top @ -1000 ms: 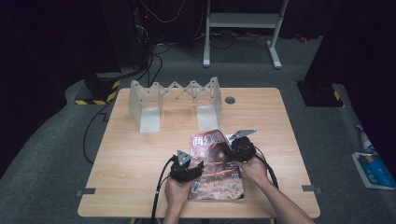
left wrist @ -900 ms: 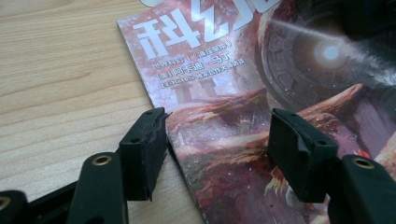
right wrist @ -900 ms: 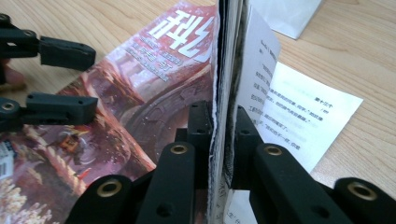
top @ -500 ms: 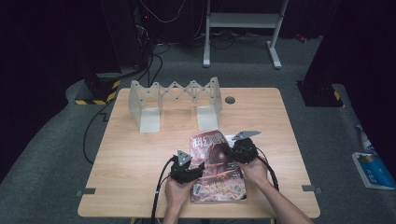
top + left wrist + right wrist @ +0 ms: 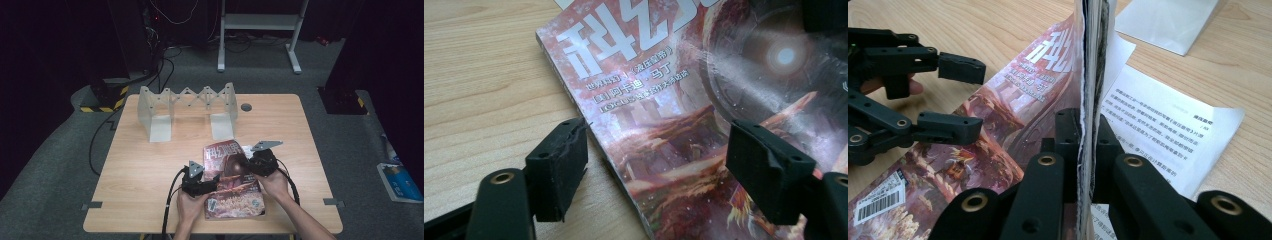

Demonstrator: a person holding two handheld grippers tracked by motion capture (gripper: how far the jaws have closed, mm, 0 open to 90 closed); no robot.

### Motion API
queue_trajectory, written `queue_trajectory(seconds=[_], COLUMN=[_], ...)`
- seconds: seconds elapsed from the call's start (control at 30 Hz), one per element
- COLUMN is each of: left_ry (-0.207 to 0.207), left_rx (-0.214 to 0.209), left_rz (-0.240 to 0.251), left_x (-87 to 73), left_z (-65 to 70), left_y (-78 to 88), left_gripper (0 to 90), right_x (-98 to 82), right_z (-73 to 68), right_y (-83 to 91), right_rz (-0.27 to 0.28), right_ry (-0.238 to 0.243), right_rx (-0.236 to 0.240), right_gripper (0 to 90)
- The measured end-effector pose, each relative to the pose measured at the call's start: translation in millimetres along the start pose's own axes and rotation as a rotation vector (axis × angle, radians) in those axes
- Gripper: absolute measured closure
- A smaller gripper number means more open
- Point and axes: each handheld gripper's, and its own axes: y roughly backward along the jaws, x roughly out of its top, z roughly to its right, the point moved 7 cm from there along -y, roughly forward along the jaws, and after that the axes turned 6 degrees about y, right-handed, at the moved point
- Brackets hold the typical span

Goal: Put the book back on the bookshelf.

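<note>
A book with a reddish illustrated cover (image 5: 226, 154) lies on the wooden table (image 5: 150, 170) near its front edge. My right gripper (image 5: 250, 165) is shut on the edge of the cover and a few pages (image 5: 1091, 60), which stand upright between its jaws (image 5: 1082, 130); a white printed page (image 5: 1158, 120) lies flat beside them. My left gripper (image 5: 212, 181) is open and its jaws have just been opening. One pad (image 5: 561, 165) rests on the table by the spine and the other (image 5: 764, 170) hovers over the cover (image 5: 659, 90), neither pressing. In the right gripper view the left gripper (image 5: 975, 97) stands open.
A pale folding file rack (image 5: 187, 107) stands at the back of the table; one of its plates (image 5: 1173, 20) lies just beyond the book. A round grommet (image 5: 246, 107) sits behind it. A blue-and-white item (image 5: 400, 182) lies on the floor to the right.
The left gripper's jaws have spread wider and come off the book. The book has shifted slightly on the table. The right gripper stays clamped on the raised cover edge.
</note>
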Motion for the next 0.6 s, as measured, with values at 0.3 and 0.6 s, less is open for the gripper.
queue_trajectory(seconds=[0.3, 0.6], left_ry=[0.024, 0.048], left_rx=[-0.06, -0.072], left_rz=[0.016, 0.012], left_x=[2.0, 2.0], left_z=[0.6, 0.2], left_y=[0.8, -0.9], left_gripper=[16.9, 14.7], right_x=[2.4, 6.4], right_z=[-5.3, -9.8], right_y=[4.8, 12.8], right_rz=[0.013, 0.03], right_ry=[0.012, 0.033], right_rx=[0.02, 0.04], right_gripper=[86.5, 86.5])
